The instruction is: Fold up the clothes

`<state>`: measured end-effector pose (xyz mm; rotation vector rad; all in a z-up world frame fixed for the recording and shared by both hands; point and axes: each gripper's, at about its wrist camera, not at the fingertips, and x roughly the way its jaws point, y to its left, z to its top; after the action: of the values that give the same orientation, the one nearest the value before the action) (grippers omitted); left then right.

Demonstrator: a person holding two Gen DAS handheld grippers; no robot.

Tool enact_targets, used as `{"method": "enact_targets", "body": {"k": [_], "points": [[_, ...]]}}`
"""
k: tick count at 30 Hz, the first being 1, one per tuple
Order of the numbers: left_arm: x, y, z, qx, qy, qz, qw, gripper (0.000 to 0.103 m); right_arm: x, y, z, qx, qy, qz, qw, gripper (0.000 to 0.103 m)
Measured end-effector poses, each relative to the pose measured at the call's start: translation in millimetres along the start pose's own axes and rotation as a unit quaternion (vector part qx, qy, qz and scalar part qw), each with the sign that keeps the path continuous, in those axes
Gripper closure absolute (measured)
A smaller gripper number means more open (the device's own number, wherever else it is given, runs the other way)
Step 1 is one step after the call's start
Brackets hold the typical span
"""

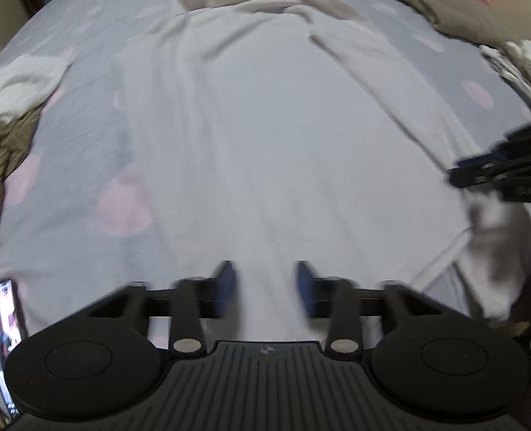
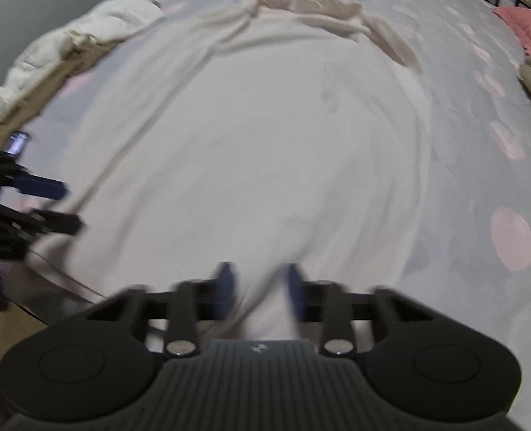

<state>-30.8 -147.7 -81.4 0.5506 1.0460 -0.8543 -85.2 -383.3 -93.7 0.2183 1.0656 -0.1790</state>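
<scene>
Pale shirt [image 1: 251, 136] lies spread flat on the dotted bed sheet [image 1: 60, 186], collar far from me. My left gripper [image 1: 265, 287] & right gripper [image 2: 258, 287] each pinch its near hem.

Your light is dim and flat, cool grey, casting only soft shadows in the folds of the pale shirt [image 1: 251, 136] spread on the bed [image 1: 68, 165]. No glare anywhere. Motion blur smears both views — the shirt's creases streak toward you, and the blue pads of your left tongs [image 1: 265, 287] and right tongs [image 2: 256, 287] lose their edges. Around the shirt the fisheye bends the bed into a dome, and the corners beyond it fall dark.
</scene>
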Motion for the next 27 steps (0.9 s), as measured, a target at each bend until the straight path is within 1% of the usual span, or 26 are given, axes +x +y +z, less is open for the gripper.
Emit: {"method": "enact_targets", "body": {"k": [1,2,5,7,9,11,14,16,19,22,25,26,27], "points": [[-1.5,6.2,0.1,-0.013,0.0,-0.004,0.9999,0.096,-1.8,-5.6,-0.3,0.01,-0.003,-0.002,1.0,0.095],[-3.5,12.9,0.5,-0.025,0.0,-0.01,0.9996,0.1,-6.2,-11.6,0.7,0.021,-0.009,-0.005,1.0,0.098],[-9.6,21.5,-0.7,-0.032,-0.01,-0.006,0.9994,0.1,-21.9,-29.4,4.7,0.052,-0.033,-0.018,0.998,0.098],[-16.9,28.8,1.4,-0.043,-0.028,0.0,0.9987,0.101,-32.3,-42.0,8.2,0.067,-0.049,-0.034,0.996,0.098],[-28.2,42.6,7.5,-0.064,-0.047,0.005,0.9968,0.101,-42.6,-54.7,11.8,0.081,-0.066,-0.05,0.993,0.098],[-41.5,60.0,15.0,-0.091,-0.065,0.009,0.9937,0.101,-53.2,-71.6,15.4,0.105,-0.082,-0.068,0.989,0.098],[-65.9,90.8,28.9,-0.137,-0.097,0.012,0.9857,0.101,-73.1,-103.8,24.2,0.147,-0.106,-0.09,0.979,0.098],[-82.8,108.7,43.5,-0.149,-0.115,0.02,0.9819,0.101,-88.0,-126.3,31.9,0.173,-0.125,-0.102,0.972,0.098],[-107.3,135.6,66.0,-0.149,-0.136,0.049,0.9783,0.101,-104.5,-154.0,41.7,0.18,-0.143,-0.136,0.964,0.098],[-123.6,168.5,85.6,-0.158,-0.153,0.085,0.9718,0.101,-114.3,-181.1,53.5,0.191,-0.155,-0.17,0.954,0.098],[-133.5,204.5,96.7,-0.181,-0.172,0.123,0.9603,0.101,-124.1,-213.9,62.1,0.223,-0.172,-0.198,0.939,0.098],[-135.1,218.4,98.3,-0.196,-0.179,0.138,0.9542,0.101,-125.8,-226.6,62.1,0.236,-0.178,-0.209,0.932,0.098],[-135.0,232.6,98.8,-0.214,-0.185,0.151,0.9473,0.101,-126.9,-239.9,61.5,0.25,-0.183,-0.22,0.925,0.101]]}}
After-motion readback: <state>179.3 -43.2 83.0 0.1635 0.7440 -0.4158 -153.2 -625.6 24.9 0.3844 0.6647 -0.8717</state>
